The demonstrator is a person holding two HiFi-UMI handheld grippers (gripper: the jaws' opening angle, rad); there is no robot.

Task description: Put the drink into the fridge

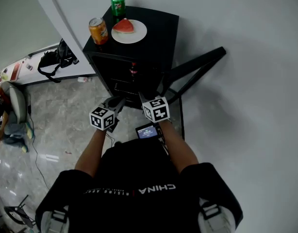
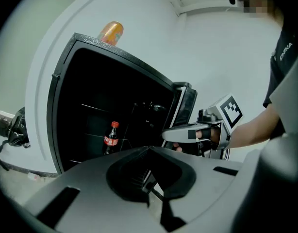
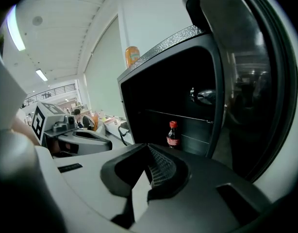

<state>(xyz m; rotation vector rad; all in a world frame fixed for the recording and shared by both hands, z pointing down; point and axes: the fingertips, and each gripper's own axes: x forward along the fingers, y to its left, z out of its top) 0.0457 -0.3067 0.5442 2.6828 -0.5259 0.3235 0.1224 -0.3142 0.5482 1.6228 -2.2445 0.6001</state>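
Fridge: squat black cabinet (image 1: pixel 117 64) with a pebbled finish on its shell, front open, dark inside, thin shelves across the interior.
Door: dark reflective glass in a black frame (image 1: pixel 195 72), standing wide open at 3 o'clock of the cabinet in the head view.
Drink: small cola bottle (image 2: pixel 110 138) with red cap, red label and dark contents, upright on a shelf inside the fridge, toward the side away from the door.
Left gripper (image 2: pixel 149 148): matte grey moulded shell, fingers closed tip to tip with nothing between them, held before the open front; bottle at 11 o'clock of the tips, well apart.
Right gripper (image 3: pixel 149 147): same grey build, ribbed pad showing on one finger, fingers brought together and empty; bottle at 1 o'clock of the tips, apart, inside the cabinet.
Spacing: both grippers side by side at 6 o'clock of the fridge in the head view, marker cubes near each other without touching.
Counter: flat black fridge top (image 1: pixel 161 30) carrying an orange can (image 1: pixel 98 30) at its 9 o'clock corner, a green can (image 1: pixel 118 5) at 11 o'clock, and a round white plate (image 1: pixel 139 37) with a red watermelon wedge (image 1: pixel 123 26).
In the way: door frame edge close at 3 o'clock of the right gripper's tips.
Surroundings: pale, glossy stone-look floor (image 1: pixel 66 115), black bag (image 1: pixel 54 59) with a looped strap at 9 o'clock of the fridge, plain white wall (image 1: pixel 236 23), small lit screen (image 1: pixel 148 131) between the person's forearms.
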